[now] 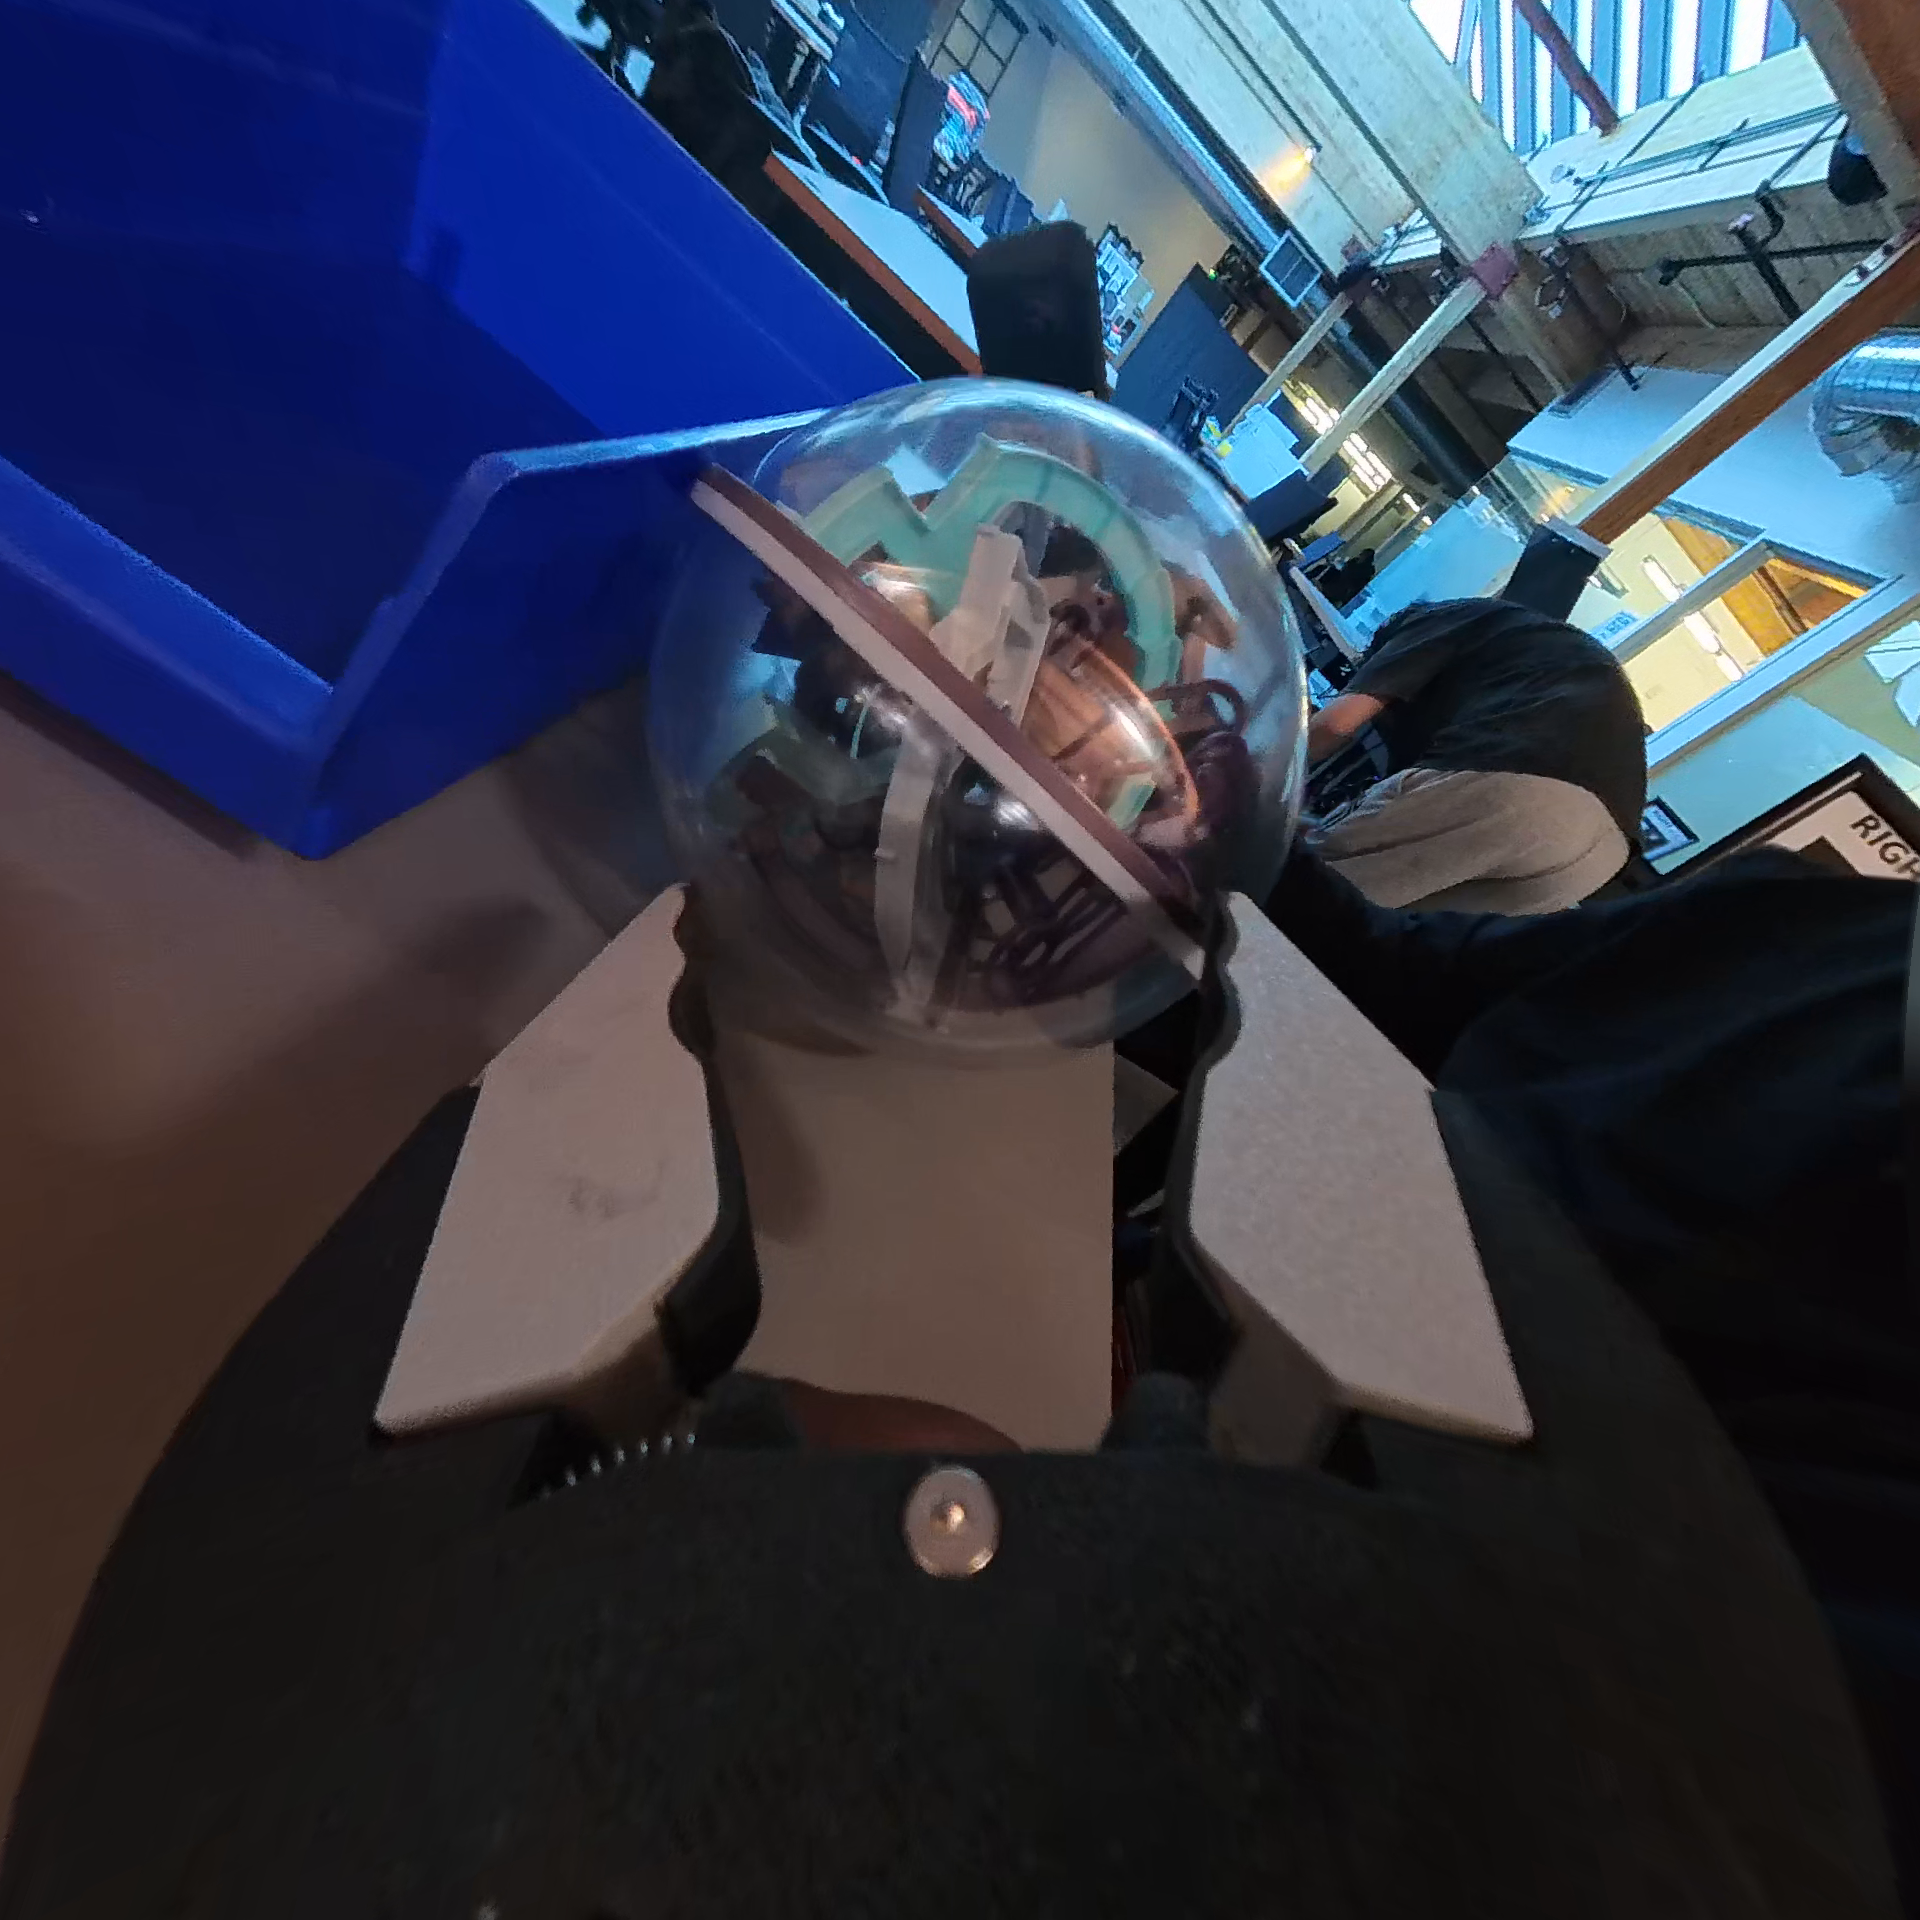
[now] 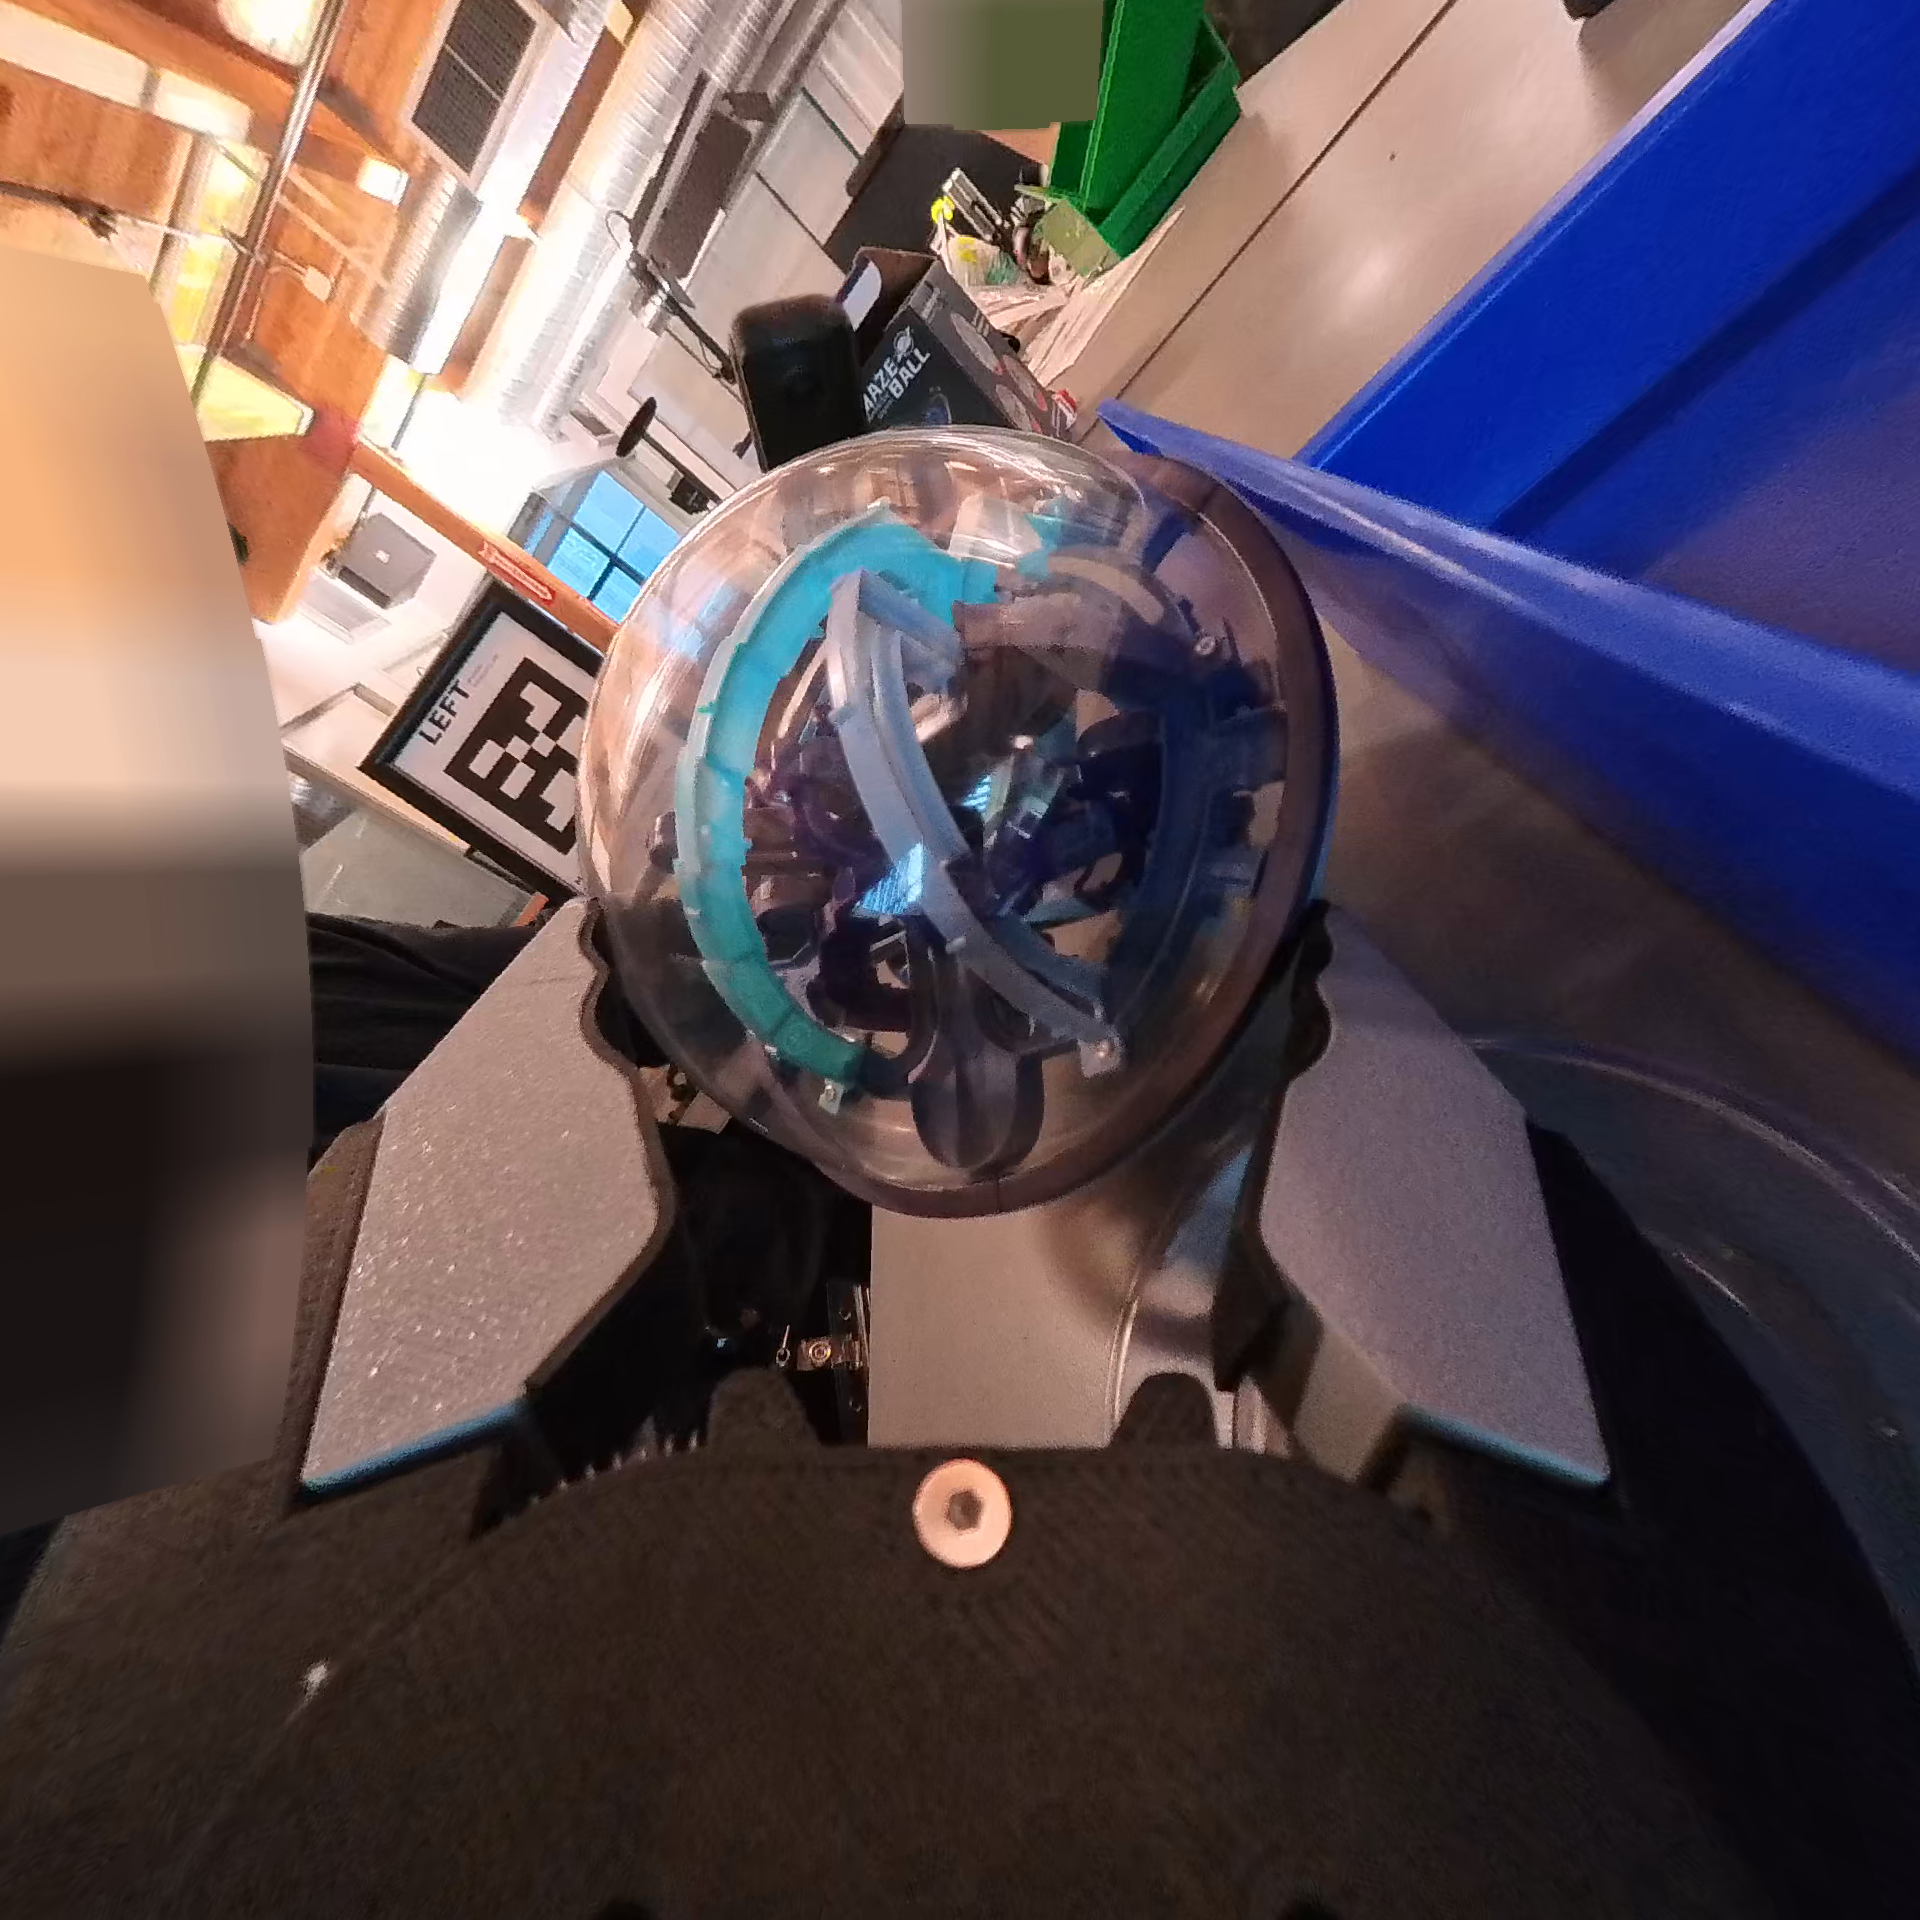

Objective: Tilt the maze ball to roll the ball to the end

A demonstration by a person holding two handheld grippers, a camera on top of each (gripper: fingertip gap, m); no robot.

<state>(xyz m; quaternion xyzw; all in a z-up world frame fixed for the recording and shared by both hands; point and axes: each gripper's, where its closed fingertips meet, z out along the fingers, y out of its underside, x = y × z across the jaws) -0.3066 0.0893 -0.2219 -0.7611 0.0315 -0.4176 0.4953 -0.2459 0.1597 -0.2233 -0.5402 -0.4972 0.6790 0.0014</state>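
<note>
While both views sit steeply tilted, the clear maze ball [image 1: 971, 717] fills mid-frame, clamped from two sides: the left gripper [image 1: 951, 935] spreads wide with both pads against its lower shell, and the right gripper [image 2: 956, 966] likewise presses the ball [image 2: 956, 821]. A blue bin [image 1: 312, 416] lies upper left.

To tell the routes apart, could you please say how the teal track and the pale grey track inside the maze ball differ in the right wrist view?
The teal track is a broad, notched band; the pale grey track is a pair of thin rails. The teal track hugs the sphere's left side; the pale grey track crosses nearer the middle. Both curve inside the clear maze ball.
</note>
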